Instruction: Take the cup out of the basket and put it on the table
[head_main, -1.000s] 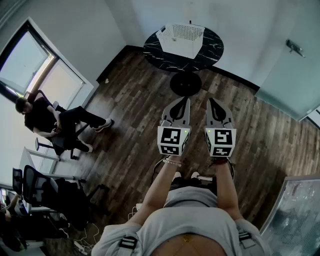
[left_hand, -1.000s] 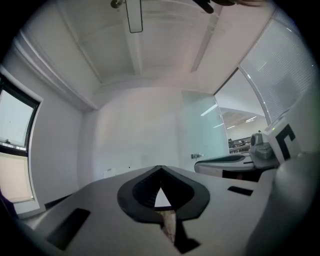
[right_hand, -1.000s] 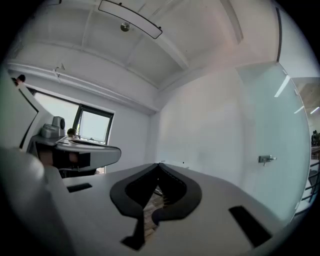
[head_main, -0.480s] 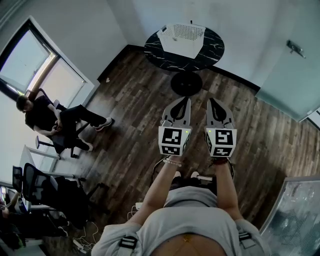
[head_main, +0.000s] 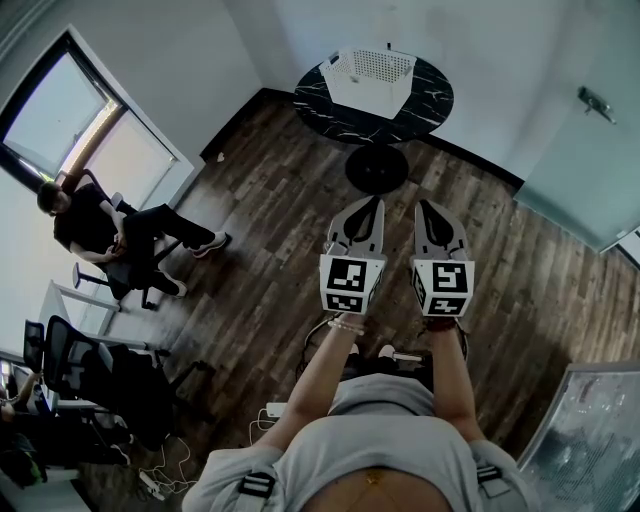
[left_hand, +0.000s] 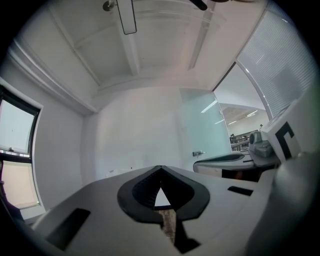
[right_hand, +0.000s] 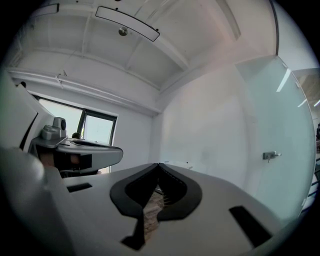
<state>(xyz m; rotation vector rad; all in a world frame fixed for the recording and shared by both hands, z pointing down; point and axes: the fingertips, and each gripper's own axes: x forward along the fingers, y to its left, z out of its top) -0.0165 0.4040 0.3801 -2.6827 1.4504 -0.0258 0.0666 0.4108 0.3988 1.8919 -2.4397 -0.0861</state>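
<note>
A white perforated basket (head_main: 368, 72) stands on a round black marble table (head_main: 420, 105) at the top of the head view, well ahead of me. No cup shows inside it from here. My left gripper (head_main: 371, 202) and right gripper (head_main: 421, 204) are held side by side above the wooden floor, short of the table. Both are shut with nothing between the jaws. The left gripper view shows its jaw tips (left_hand: 160, 168) meeting against a white wall. In the right gripper view the tips (right_hand: 159, 165) likewise touch.
A person sits on a chair (head_main: 100, 230) at the left by the window (head_main: 70, 130). Office chairs (head_main: 95, 380) and floor cables (head_main: 275, 410) are at the lower left. A glass door (head_main: 585, 150) is at the right and a glass panel (head_main: 590, 440) at the lower right.
The head view has shifted slightly, so the table and basket sit a little further right. Both grippers stay side by side and shut.
</note>
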